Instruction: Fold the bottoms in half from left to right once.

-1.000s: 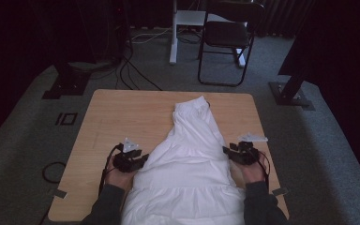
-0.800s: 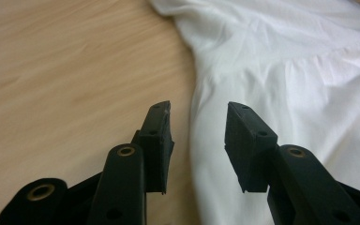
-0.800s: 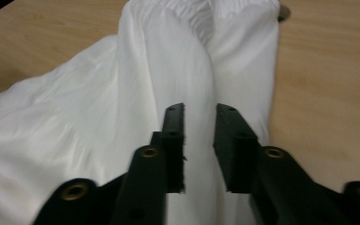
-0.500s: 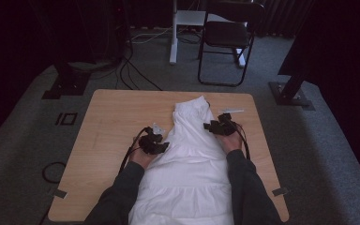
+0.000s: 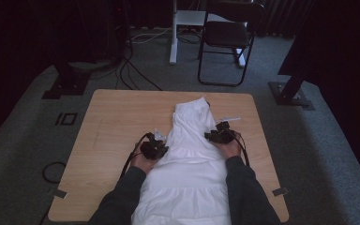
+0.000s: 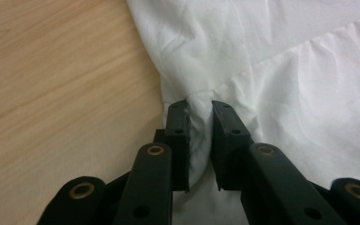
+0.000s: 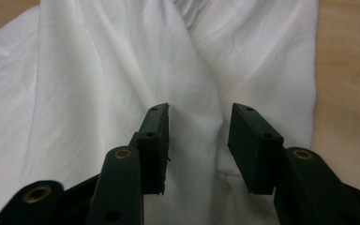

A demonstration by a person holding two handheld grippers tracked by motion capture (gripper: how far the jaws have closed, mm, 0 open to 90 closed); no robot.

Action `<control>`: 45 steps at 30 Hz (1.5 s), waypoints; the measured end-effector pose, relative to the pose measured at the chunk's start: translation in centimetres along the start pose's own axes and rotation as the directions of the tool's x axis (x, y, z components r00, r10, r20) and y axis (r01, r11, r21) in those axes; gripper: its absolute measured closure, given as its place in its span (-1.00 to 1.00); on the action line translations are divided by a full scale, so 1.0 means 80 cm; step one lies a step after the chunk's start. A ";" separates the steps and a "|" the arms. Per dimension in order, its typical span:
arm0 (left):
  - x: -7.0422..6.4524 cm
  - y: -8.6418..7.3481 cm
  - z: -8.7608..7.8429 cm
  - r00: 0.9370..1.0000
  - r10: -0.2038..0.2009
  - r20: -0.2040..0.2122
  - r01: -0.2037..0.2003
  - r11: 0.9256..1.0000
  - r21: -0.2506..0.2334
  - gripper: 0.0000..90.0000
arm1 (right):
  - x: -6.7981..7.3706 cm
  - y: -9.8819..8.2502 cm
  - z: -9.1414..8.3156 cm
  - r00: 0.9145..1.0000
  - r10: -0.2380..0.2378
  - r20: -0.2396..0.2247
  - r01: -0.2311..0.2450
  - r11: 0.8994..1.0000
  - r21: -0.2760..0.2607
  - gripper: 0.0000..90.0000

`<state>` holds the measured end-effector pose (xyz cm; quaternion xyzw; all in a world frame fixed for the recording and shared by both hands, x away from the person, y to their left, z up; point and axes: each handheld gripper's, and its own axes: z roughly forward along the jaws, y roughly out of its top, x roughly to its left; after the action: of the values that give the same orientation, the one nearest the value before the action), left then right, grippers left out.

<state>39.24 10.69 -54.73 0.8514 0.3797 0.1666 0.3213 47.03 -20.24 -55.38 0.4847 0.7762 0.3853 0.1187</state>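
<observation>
A white garment (image 5: 192, 159) lies lengthwise on the wooden table (image 5: 117, 117), its narrow end far from the person. My left gripper (image 5: 161, 149) sits at the garment's left edge. In the left gripper view its jaws (image 6: 199, 105) have just been closing and now pinch a raised fold of the white cloth (image 6: 286, 70). My right gripper (image 5: 211, 136) rests at the garment's right edge. Its jaws (image 7: 199, 110) have just been closing a little but stand apart over the cloth (image 7: 98, 70), with a soft ridge between them and the pads not pressing it.
A small white tag (image 5: 229, 119) lies on the table beside the right gripper. Bare wood stretches left of the garment. Beyond the table stand a black chair (image 5: 227, 37), a white post (image 5: 173, 33), floor cables (image 5: 131, 70) and two black stand bases (image 5: 65, 84) (image 5: 290, 93).
Both hands have moved up the table and inward, from the garment's wide lower part to its narrower middle edges. Over the last half second the right hand drew back slightly.
</observation>
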 end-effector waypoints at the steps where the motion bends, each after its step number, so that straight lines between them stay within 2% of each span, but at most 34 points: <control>1: -0.003 -0.004 -0.004 1.000 0.001 0.000 -0.001 1.000 0.002 0.76 | 0.008 -0.014 -0.010 1.000 -0.010 0.007 0.010 1.000 -0.003 0.33; 6: -0.020 -0.026 -0.022 1.000 0.024 0.003 -0.024 1.000 -0.006 0.76 | 0.033 -0.041 -0.032 0.998 -0.062 0.023 0.061 0.998 0.011 0.33; 12: -0.032 -0.044 -0.037 0.999 0.031 0.018 -0.031 0.999 -0.014 0.76 | 0.049 -0.056 -0.048 0.999 -0.041 -0.009 0.041 0.997 0.058 0.33; 14: -0.031 -0.043 -0.036 0.999 0.025 0.023 -0.025 1.000 -0.014 0.75 | 0.050 -0.053 -0.050 0.999 -0.037 -0.019 0.038 0.997 0.074 0.24; 18: -0.031 -0.039 -0.034 0.999 0.035 0.008 -0.035 0.999 -0.009 0.65 | 0.044 -0.034 -0.057 0.999 -0.030 -0.034 0.030 1.000 -0.009 0.12; 20: -0.029 -0.038 -0.033 0.999 0.032 0.009 -0.032 0.999 -0.005 0.58 | 0.043 -0.019 -0.055 0.998 -0.051 -0.040 0.050 0.998 -0.030 0.07; 23: -0.028 -0.038 -0.033 1.000 0.026 0.001 -0.026 1.000 -0.004 0.47 | 0.044 -0.001 -0.040 0.995 -0.088 -0.051 0.087 0.996 -0.016 0.05; 25: -0.028 -0.038 -0.033 1.000 0.024 0.000 -0.024 1.000 -0.005 0.38 | 0.046 0.005 -0.027 0.993 -0.090 -0.072 0.091 0.996 0.009 0.05; 26: -0.028 -0.038 -0.033 1.000 0.023 -0.003 -0.023 1.000 -0.005 0.34 | 0.047 0.007 -0.020 0.992 -0.105 -0.064 0.107 0.994 0.026 0.09; 27: -0.027 -0.038 -0.033 1.000 0.020 -0.003 -0.020 1.000 -0.004 0.30 | 0.048 0.008 -0.013 0.991 -0.120 -0.057 0.123 0.991 0.045 0.25; 28: -0.027 -0.038 -0.034 1.000 0.018 0.000 -0.018 1.000 -0.003 0.28 | 0.048 0.009 -0.008 0.988 -0.137 -0.067 0.142 0.988 0.068 0.53; 29: -0.026 -0.039 -0.034 1.000 0.018 0.001 -0.018 1.000 -0.003 0.26 | 0.048 0.011 -0.006 0.986 -0.160 -0.057 0.164 0.983 0.086 0.73; 30: -0.026 -0.040 -0.035 1.000 0.019 0.003 -0.019 1.000 -0.005 0.24 | 0.050 0.014 -0.008 0.982 -0.191 -0.017 0.191 0.978 0.085 0.86; 31: -0.026 -0.041 -0.035 1.000 0.022 0.008 -0.022 1.000 -0.002 0.24 | 0.051 0.018 -0.015 0.976 -0.218 0.026 0.216 0.974 0.063 0.91; 33: -0.025 -0.041 -0.035 1.000 0.011 0.018 -0.011 1.000 -0.004 0.24 | 0.048 0.031 -0.030 0.969 -0.224 0.108 0.225 0.974 0.010 0.94; 35: -0.025 -0.041 -0.035 1.000 0.008 0.023 -0.007 1.000 -0.003 0.24 | 0.041 0.046 -0.043 0.954 -0.234 0.190 0.245 0.969 -0.040 0.96; 36: -0.025 -0.042 -0.035 1.000 0.009 0.025 -0.009 1.000 -0.004 0.25 | 0.035 0.053 -0.046 0.950 -0.227 0.213 0.244 0.968 -0.059 0.96; 38: -0.026 -0.043 -0.035 1.000 0.005 0.031 -0.005 1.000 -0.004 0.26 | 0.024 0.062 -0.047 0.950 -0.208 0.234 0.237 0.966 -0.105 0.95; 39: -0.026 -0.043 -0.035 1.000 0.006 0.031 -0.006 1.000 -0.005 0.27 | 0.020 0.064 -0.043 0.946 -0.214 0.244 0.244 0.965 -0.100 0.94; 40: -0.026 -0.043 -0.035 0.999 0.004 0.032 -0.003 1.000 -0.007 0.27 | 0.017 0.064 -0.035 0.944 -0.213 0.252 0.239 0.968 -0.077 0.92; 45: -0.025 -0.044 -0.036 0.999 0.011 0.045 -0.011 1.000 -0.003 0.32 | 0.005 0.048 0.012 0.964 -0.151 0.221 0.150 0.988 0.022 0.62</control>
<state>34.52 12.20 -55.03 0.8565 0.3674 0.1498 0.3301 49.91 -18.57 -53.27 0.4647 0.7936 0.3168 0.2323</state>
